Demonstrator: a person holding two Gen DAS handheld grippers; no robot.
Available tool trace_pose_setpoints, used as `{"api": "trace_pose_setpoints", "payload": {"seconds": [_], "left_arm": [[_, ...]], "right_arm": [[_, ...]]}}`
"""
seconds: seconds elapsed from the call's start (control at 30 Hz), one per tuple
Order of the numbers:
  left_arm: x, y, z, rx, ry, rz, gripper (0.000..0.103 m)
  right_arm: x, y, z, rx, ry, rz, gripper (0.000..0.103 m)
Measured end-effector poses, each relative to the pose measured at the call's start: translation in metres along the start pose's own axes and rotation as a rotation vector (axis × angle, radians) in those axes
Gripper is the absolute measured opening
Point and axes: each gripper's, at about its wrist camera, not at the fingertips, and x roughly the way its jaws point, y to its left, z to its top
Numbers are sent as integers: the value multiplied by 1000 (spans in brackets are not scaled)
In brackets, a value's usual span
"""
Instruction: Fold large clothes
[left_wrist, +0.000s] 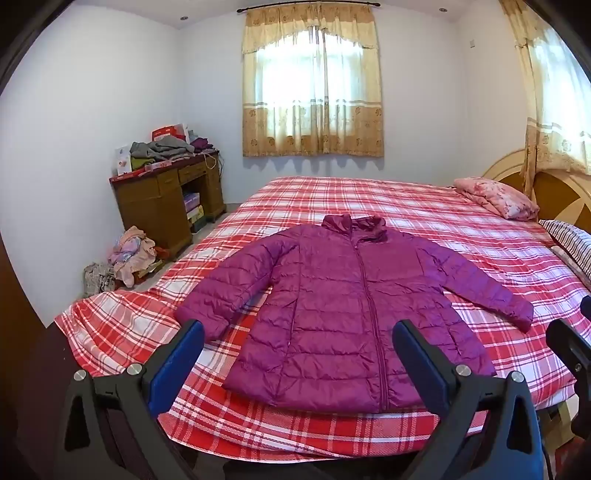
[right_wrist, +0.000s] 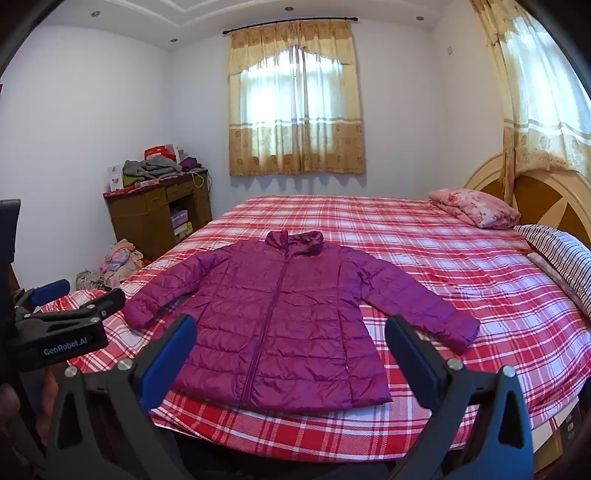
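A magenta quilted puffer jacket (left_wrist: 343, 306) lies flat and zipped on the red plaid bed (left_wrist: 424, 214), collar away from me, both sleeves spread out to the sides. In the right wrist view the same jacket (right_wrist: 288, 317) sits centred near the bed's front edge. My left gripper (left_wrist: 297, 332) hovers open before the jacket's hem with nothing between its fingers. My right gripper (right_wrist: 290, 328) is likewise open and holds nothing, short of the hem. The left gripper also shows at the left edge of the right wrist view (right_wrist: 62, 317).
A folded pink floral blanket (left_wrist: 496, 197) and a striped pillow (left_wrist: 572, 243) lie by the wooden headboard at the right. A wooden desk (left_wrist: 166, 199) piled with clothes stands at the far left wall, with a heap of clothes (left_wrist: 129, 258) on the floor.
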Motion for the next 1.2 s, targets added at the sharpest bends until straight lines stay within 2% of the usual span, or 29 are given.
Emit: {"api": "trace_pose_setpoints", "payload": {"seconds": [0.1, 0.13, 0.2, 0.37, 1.2], "left_arm": [[4, -10, 1, 37, 7, 20, 102], [-2, -10, -2, 29, -33, 17, 102], [2, -8, 0, 27, -17, 12, 102], [-3, 0, -1, 3, -36, 5, 102], [2, 9, -3, 3, -14, -4, 102]], "right_arm": [[1, 1, -1, -1, 0, 2, 103], [2, 1, -1, -2, 0, 2, 103], [2, 1, -3, 2, -5, 6, 103], [4, 2, -2, 5, 6, 12, 103], [10, 6, -9, 7, 26, 37, 103]]}}
